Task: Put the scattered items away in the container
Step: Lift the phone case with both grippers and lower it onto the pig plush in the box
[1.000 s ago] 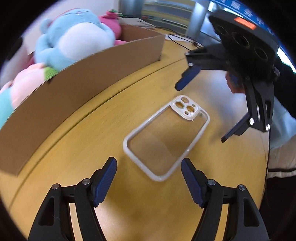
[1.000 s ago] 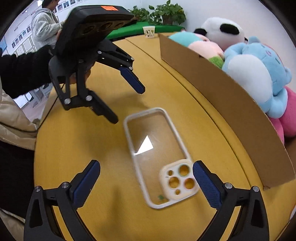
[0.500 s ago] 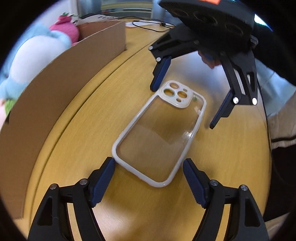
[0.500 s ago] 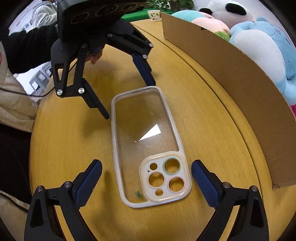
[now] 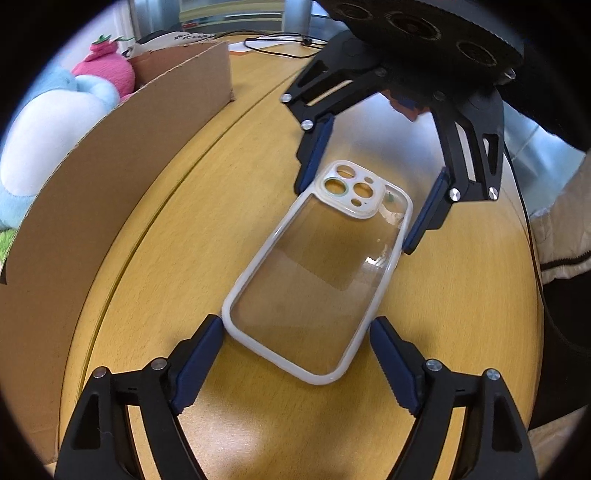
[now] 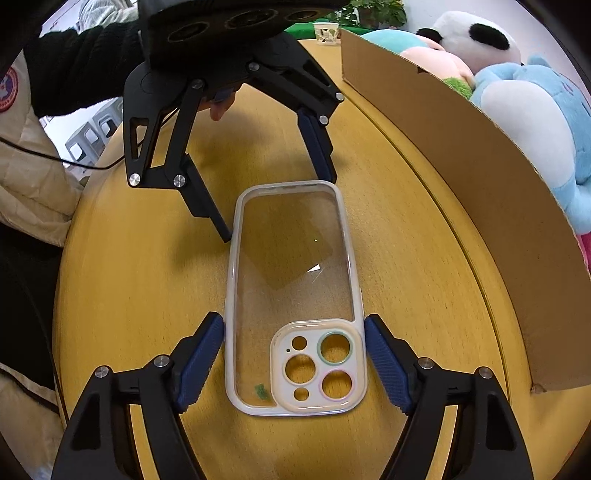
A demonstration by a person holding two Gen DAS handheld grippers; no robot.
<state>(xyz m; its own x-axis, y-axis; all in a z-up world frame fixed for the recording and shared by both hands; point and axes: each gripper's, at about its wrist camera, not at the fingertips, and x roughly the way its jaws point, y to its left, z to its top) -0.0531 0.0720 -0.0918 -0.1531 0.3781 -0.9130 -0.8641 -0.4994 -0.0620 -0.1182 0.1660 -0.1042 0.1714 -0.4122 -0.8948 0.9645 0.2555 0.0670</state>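
Observation:
A clear phone case [image 5: 321, 273] with a white rim lies flat on the round wooden table [image 5: 166, 258]. My left gripper [image 5: 295, 354] straddles its plain end, jaws opening, its pads [image 5: 199, 362] just beside the rim. My right gripper [image 6: 293, 365] straddles the camera-hole end of the case [image 6: 291, 280], jaws closing, with its pads [image 6: 386, 365] right at both sides and not visibly pressing. Each gripper also shows in the other's view: the right gripper [image 5: 369, 188] and the left gripper [image 6: 275, 199].
A long cardboard box [image 5: 110, 177] [image 6: 480, 166] runs along the table's edge, holding a blue plush [image 6: 535, 110], a pink plush [image 5: 107, 70] and a panda [image 6: 476, 37]. A paper cup [image 6: 327, 32] and cables [image 5: 280, 48] lie at the far ends. A person's sleeve [image 6: 74, 62] is close.
Both grippers came in toward the case from opposite ends and now straddle it. The right jaws narrowed, the left jaws widened slightly, and the left wrist rolled.

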